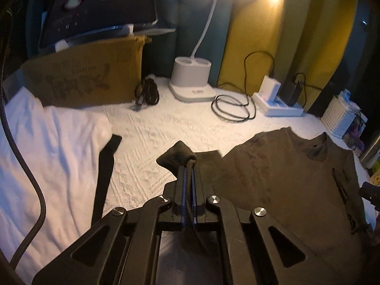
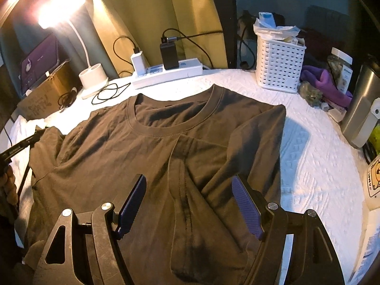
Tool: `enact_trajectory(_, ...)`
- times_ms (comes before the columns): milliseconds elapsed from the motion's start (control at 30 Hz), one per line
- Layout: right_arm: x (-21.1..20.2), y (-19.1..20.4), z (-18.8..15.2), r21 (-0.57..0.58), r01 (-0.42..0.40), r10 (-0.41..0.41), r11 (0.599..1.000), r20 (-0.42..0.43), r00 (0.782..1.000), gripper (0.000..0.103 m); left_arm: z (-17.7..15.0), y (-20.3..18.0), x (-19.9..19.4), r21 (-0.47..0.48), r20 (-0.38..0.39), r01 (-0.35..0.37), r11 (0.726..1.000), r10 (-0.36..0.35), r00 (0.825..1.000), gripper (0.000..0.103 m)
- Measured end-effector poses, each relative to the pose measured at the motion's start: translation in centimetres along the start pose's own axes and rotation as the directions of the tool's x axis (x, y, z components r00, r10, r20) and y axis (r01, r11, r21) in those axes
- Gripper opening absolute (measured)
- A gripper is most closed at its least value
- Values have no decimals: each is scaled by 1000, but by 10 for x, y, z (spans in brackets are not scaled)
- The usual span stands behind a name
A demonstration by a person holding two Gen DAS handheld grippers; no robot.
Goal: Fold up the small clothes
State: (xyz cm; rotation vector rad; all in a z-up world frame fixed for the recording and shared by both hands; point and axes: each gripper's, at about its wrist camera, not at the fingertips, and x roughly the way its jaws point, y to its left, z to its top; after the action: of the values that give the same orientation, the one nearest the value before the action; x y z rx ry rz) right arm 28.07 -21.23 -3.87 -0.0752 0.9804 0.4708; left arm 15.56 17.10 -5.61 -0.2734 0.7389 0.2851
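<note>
A dark brown T-shirt (image 2: 152, 156) lies front-up on the white quilted cover (image 2: 308, 156) of the work surface, collar toward the far edge. Its right sleeve (image 2: 197, 166) is already folded in over the chest, and the fold line runs down the right side of the body. The left sleeve (image 1: 177, 155) is not yet laid over — it is pinched and lifted clear of the cover by the left gripper (image 1: 188, 166), whose jaws are closed on a bunch of the fabric. The right gripper (image 2: 187, 201) hangs over the lower front of the shirt with its jaws set wide and nothing between the pads.

Judged progress: roughly one side fold complete, the second side fold in hand, and the lengthwise fold of the body outstanding.

A white garment (image 1: 52, 147) lies bunched to the left of the shirt with a black strap (image 1: 104, 173) along its edge — presumably awaiting its turn.

Along the back of the surface stand a lit desk lamp (image 1: 191, 80), a power strip (image 2: 166, 73) with chargers and loose cables, a cardboard box (image 1: 83, 78) and a white perforated basket (image 2: 280, 68). Yellow curtains (image 2: 147, 11) hang behind. Lighting is dim and warm, from the lamp alone.
</note>
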Motion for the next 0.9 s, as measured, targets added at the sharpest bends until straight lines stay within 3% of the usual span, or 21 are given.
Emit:
enact_trajectory(233,-17,-11,-5,16,-5,4,1000,37,999,77,10,-24,-25,31,40,29,999,-30,999,2)
enact_trajectory(433,-27,-30,-16,50,-12,10,999,58,998,77,13,-67,-32,117,35,76,990,-80,996,2)
enact_trajectory(733,-34,-58,-32,97,-31,23,995,78,997,77,-6,-142,-6,227,-76,163,960,-150,986,2)
enact_trajectory(900,-36,-72,-40,118,-39,29,992,89,996,77,-22,-169,27,229,-183,212,950,-172,968,2)
